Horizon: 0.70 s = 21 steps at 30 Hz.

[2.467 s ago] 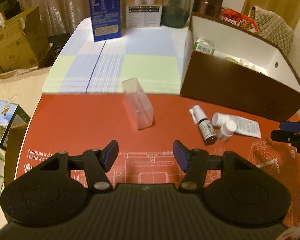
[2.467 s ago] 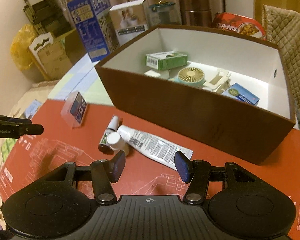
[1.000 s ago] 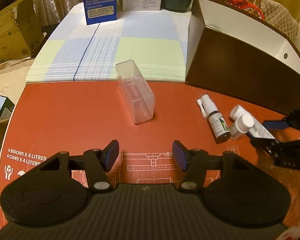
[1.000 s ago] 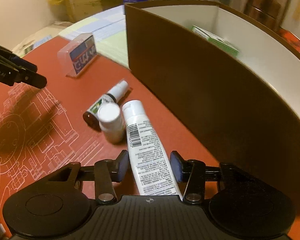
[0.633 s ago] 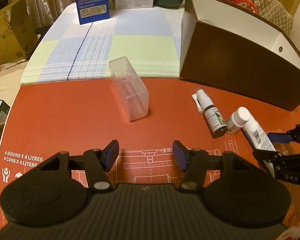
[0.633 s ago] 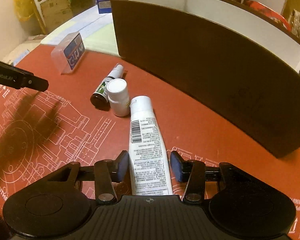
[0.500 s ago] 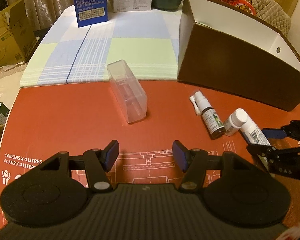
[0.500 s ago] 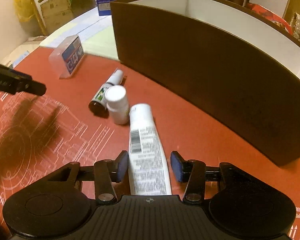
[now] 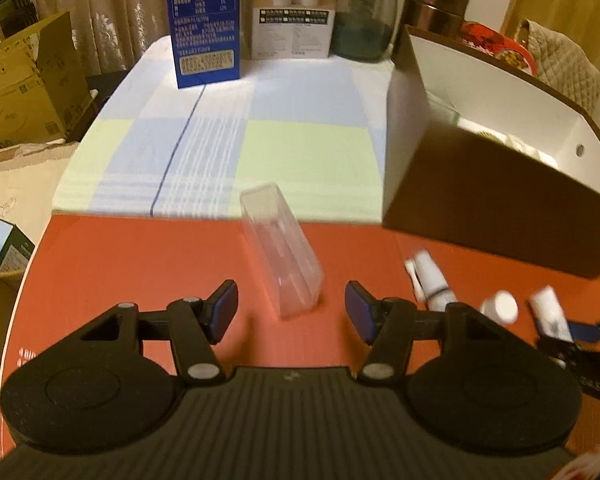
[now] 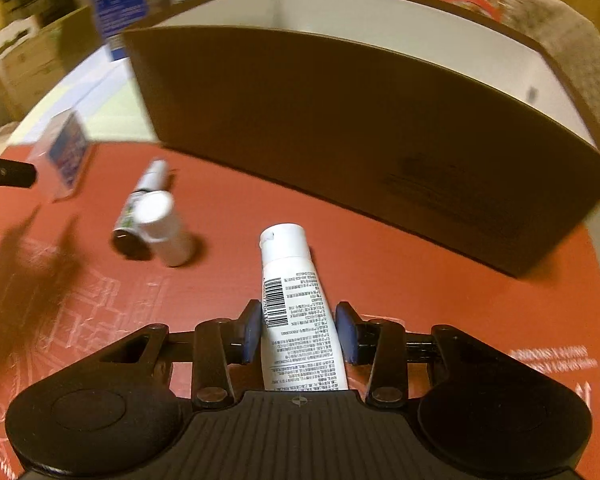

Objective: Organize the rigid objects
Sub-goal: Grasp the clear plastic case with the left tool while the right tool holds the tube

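While my left gripper (image 9: 290, 308) hangs with its jaws apart and nothing between them, I see through its camera that the clear plastic case (image 9: 282, 248), a smooth, see-through oblong, now lies much nearer the fingertips than a second ago, so I judge it my next pickup on this side. Beyond it stands the brown box (image 9: 496, 216) with its white inside, and to the right lie a small spray bottle (image 9: 432, 280), a white-capped bottle (image 9: 500, 307) and the tube's cap end. Turning to the right camera, my right gripper (image 10: 296, 334) has just been closing its jaws, and the blue pads now sit against the sides of the white tube (image 10: 296, 312), a soft printed tube with a barcode and a flat round cap, lying on the red mat (image 10: 420, 280) just before the box's matte cardboard wall. That grip looks set, so lifting the tube into the box should follow.
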{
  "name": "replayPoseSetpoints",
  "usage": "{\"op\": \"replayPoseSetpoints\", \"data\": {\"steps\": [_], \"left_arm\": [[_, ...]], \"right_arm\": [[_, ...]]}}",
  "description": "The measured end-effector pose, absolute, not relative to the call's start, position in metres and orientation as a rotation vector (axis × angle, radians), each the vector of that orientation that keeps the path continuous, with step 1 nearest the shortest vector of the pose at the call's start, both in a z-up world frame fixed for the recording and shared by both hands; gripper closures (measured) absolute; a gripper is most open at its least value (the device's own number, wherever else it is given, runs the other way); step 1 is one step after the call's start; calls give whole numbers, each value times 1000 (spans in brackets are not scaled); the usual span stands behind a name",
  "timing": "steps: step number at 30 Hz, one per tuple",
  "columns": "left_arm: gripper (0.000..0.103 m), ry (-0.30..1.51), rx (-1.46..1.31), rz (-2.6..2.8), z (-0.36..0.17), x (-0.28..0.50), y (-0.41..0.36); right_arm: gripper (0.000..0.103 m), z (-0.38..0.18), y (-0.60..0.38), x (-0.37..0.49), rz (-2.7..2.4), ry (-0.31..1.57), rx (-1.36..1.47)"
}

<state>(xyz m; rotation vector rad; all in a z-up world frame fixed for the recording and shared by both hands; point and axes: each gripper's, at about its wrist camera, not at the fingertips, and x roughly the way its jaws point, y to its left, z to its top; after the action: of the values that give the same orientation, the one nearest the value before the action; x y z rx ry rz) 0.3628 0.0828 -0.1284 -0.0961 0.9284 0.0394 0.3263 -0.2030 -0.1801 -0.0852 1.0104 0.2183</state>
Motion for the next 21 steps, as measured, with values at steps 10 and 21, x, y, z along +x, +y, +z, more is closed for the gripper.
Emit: {"op": "replayPoseSetpoints", "data": {"steps": [10,21], "left_arm": [[63,946,-43,54,-140,396,82],[78,970,76,4,-138,353,75]], "right_arm": [[66,-177,-237,324,84,1022,-6],[66,-176,-243,312,116,1018,-1]]}}
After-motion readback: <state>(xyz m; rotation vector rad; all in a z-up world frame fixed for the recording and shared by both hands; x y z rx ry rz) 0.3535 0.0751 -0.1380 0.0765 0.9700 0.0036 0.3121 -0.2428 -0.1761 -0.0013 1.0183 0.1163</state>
